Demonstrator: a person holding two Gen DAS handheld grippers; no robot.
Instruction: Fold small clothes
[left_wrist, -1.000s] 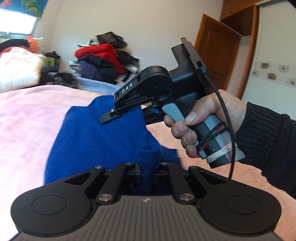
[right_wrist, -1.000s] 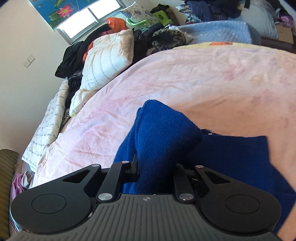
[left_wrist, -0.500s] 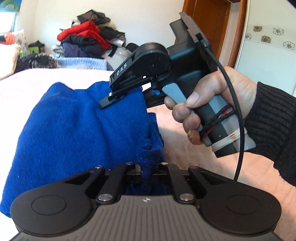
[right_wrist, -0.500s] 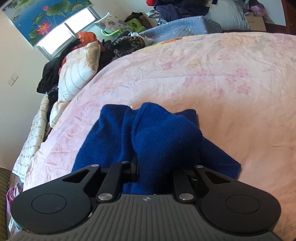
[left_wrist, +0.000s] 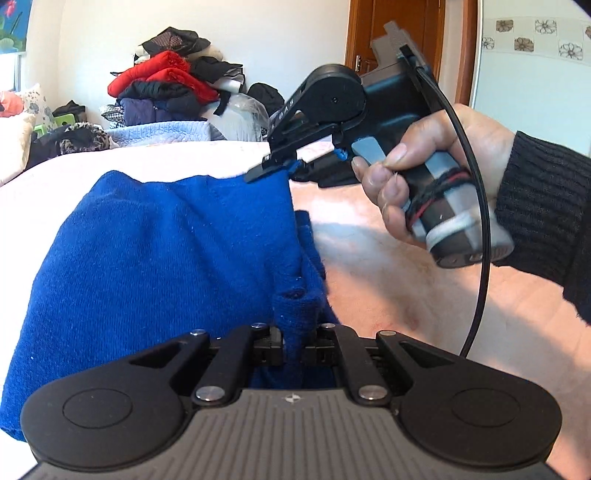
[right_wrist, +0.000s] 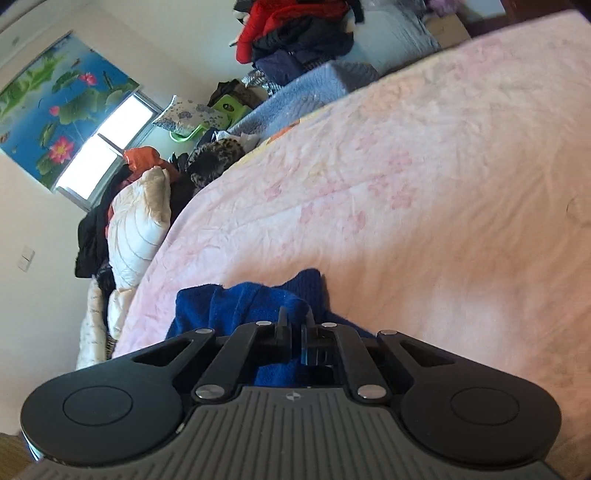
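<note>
A: While we look along the left gripper (left_wrist: 293, 341), we see its jaws pressed together on a bunched fold of the blue knitted garment (left_wrist: 166, 258), which is spread over the pink flowered bedcover (left_wrist: 424, 288).

B: And on the right of that view we see the right hand (left_wrist: 436, 177) (black ribbed sleeve at the wrist) wrapped round the handle, fingers curled at the grey trigger, with the right gripper (left_wrist: 275, 168) slanting down to the garment's far edge.

A: Its jaws have just been closing. From its own camera we see the right gripper (right_wrist: 295, 325) nearly shut, with a thin edge of the blue garment (right_wrist: 243, 302) pinched between the jaws.

B: So we have the cloth held at two points, near edge and far edge, its body sagging onto the bed between them.

A: Beyond it we see a pile of red and dark clothes (left_wrist: 162, 88) against the wall.
</note>
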